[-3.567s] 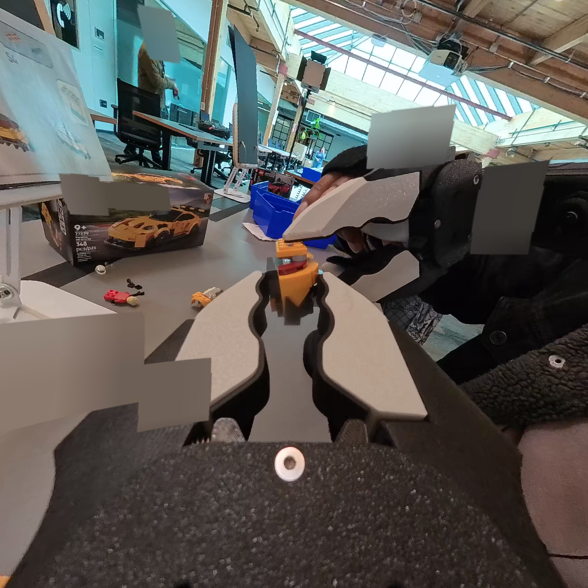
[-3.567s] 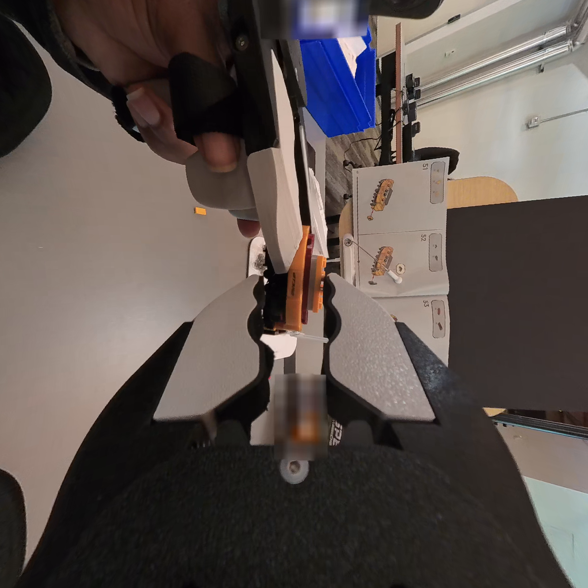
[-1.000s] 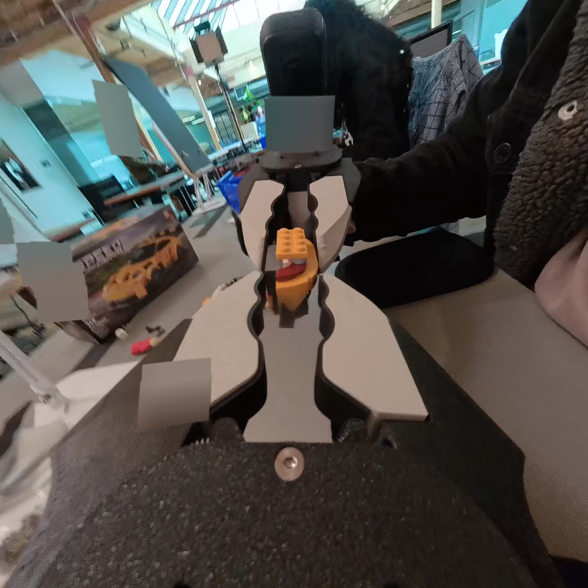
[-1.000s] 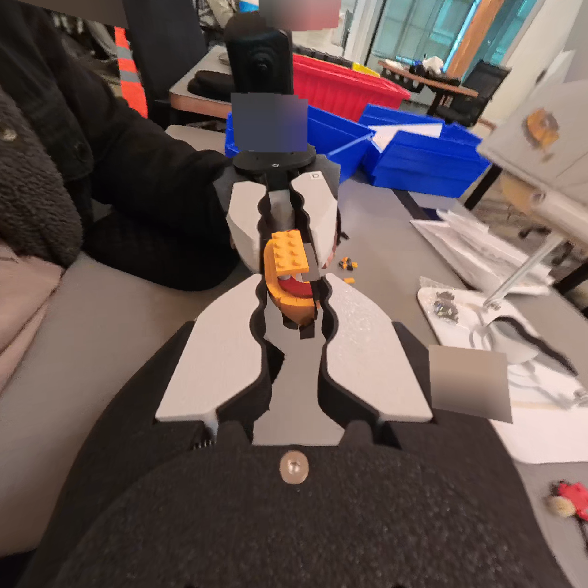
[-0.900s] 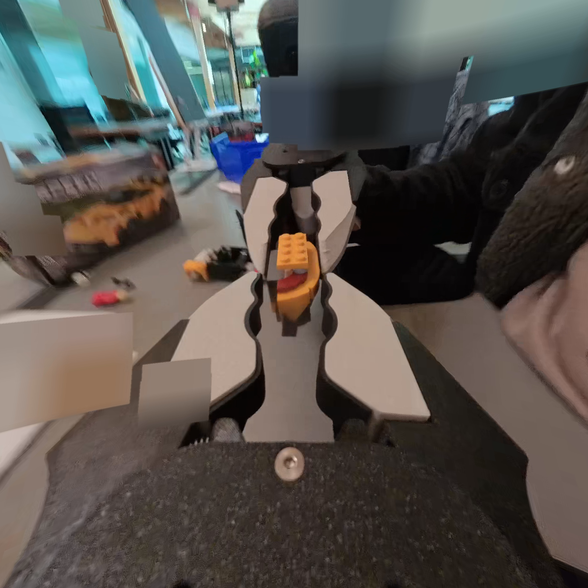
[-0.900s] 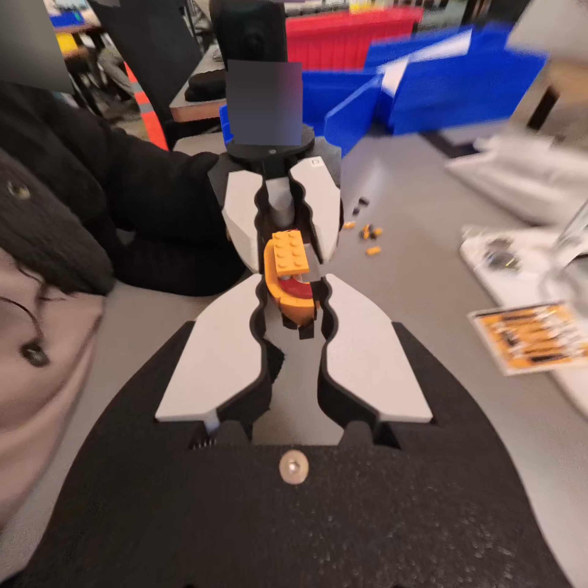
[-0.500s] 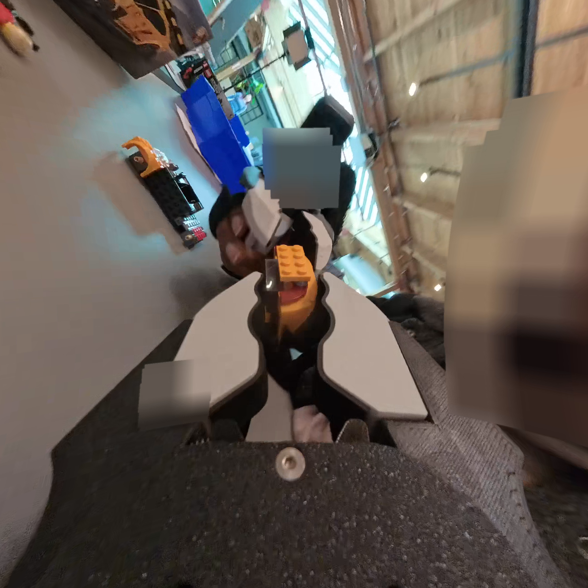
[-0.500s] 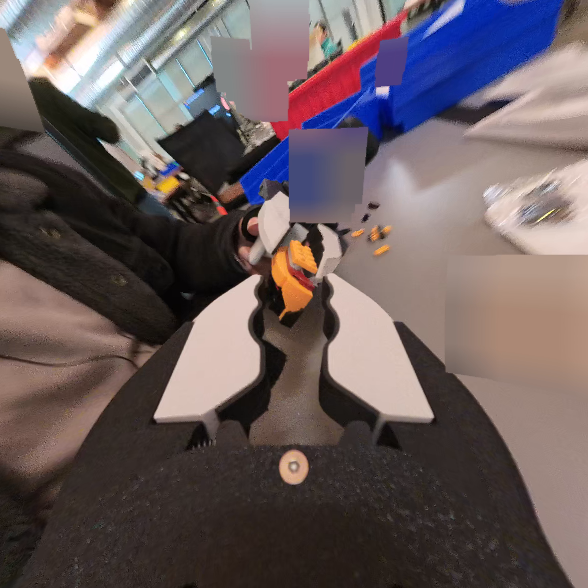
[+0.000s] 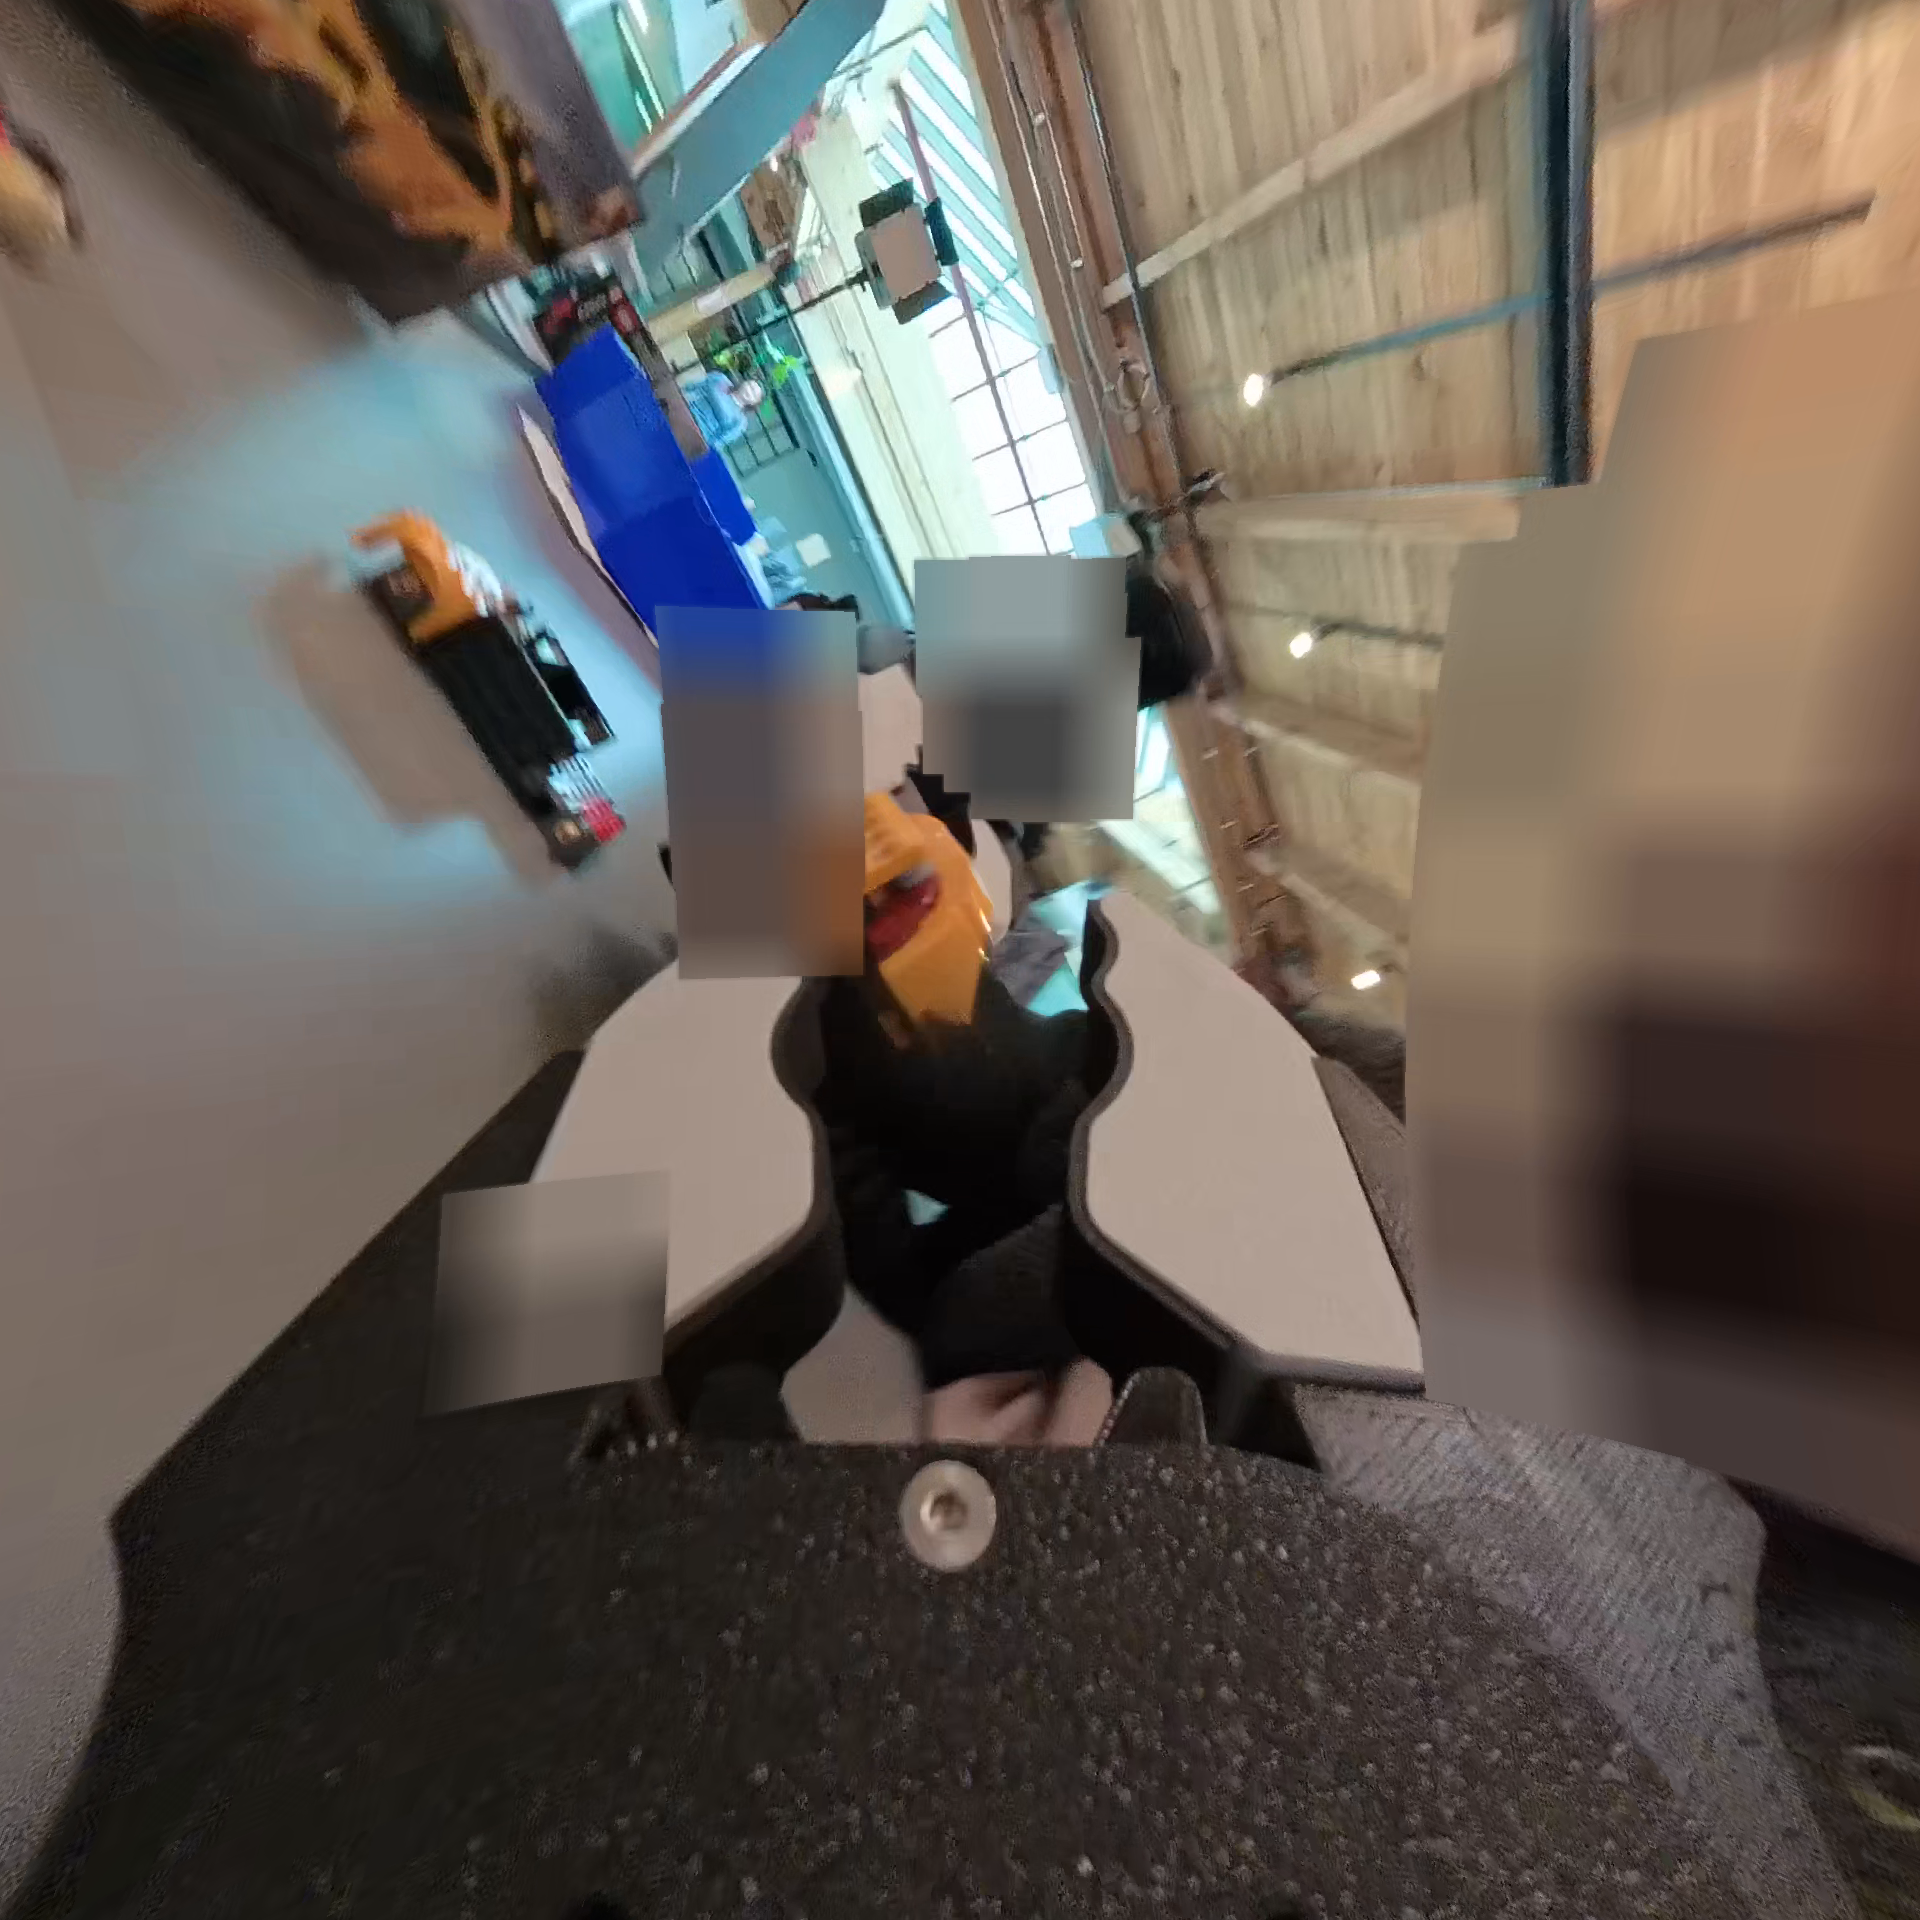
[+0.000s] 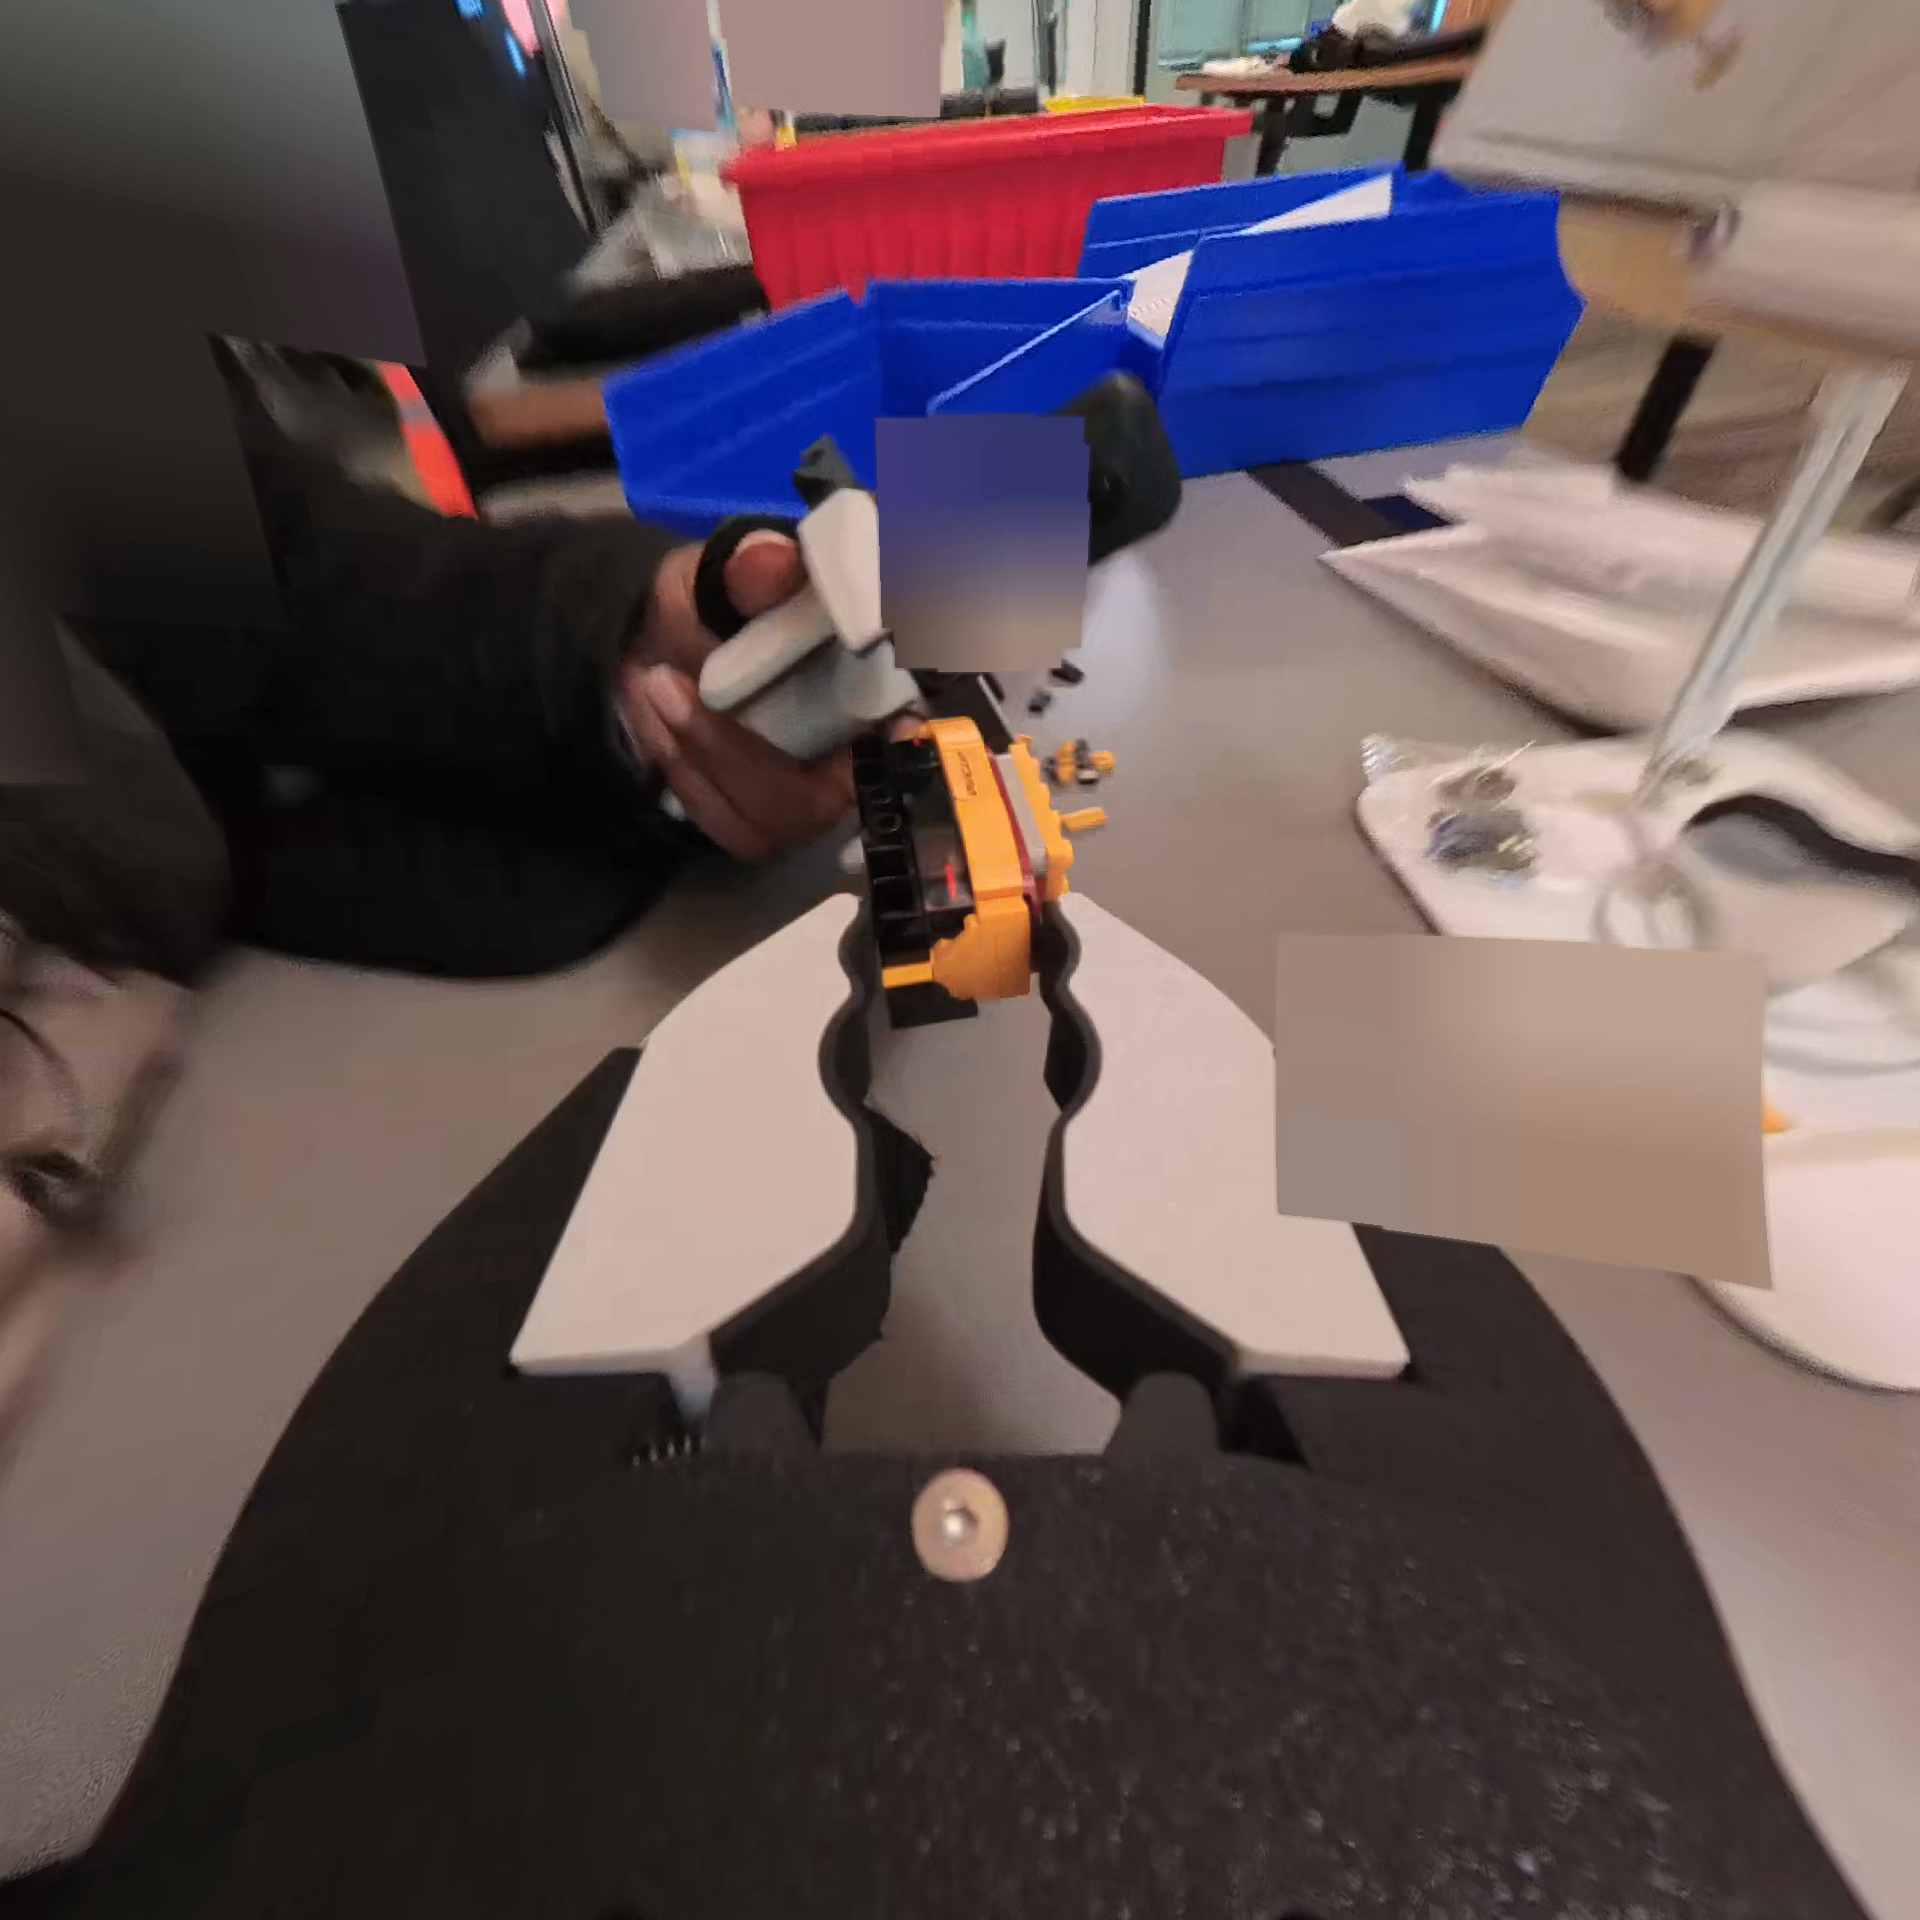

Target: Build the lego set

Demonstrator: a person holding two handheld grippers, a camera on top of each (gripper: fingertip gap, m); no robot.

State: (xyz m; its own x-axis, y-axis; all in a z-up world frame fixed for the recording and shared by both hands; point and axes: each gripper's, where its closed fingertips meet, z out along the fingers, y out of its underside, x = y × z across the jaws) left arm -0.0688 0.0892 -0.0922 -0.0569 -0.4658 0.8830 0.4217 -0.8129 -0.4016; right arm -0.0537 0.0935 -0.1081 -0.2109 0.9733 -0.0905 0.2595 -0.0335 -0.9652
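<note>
1 orange-black lego assembly point(image 10: 961, 862) held above counter point(image 10: 416, 1049), clamped at tips of right gripper point(image 10: 951, 935); right fingers point(image 10: 727, 1122) close on it. Left gripper point(image 9: 940, 977) meets same assembly from far side; its fingers point(image 9: 1195, 1122) stand narrowly apart, tips hidden by blur patch, grip cannot be told. 1 second partly built black-orange lego section point(image 9: 488, 686) lies on counter. 1 red bin point(image 10: 977, 197), at least 2 blue bins point(image 10: 1351, 312) at counter's far edge. Several loose small orange pieces point(image 10: 1081, 764) nearby. Grey counter, wooden ceiling point(image 9: 1403, 260).
</note>
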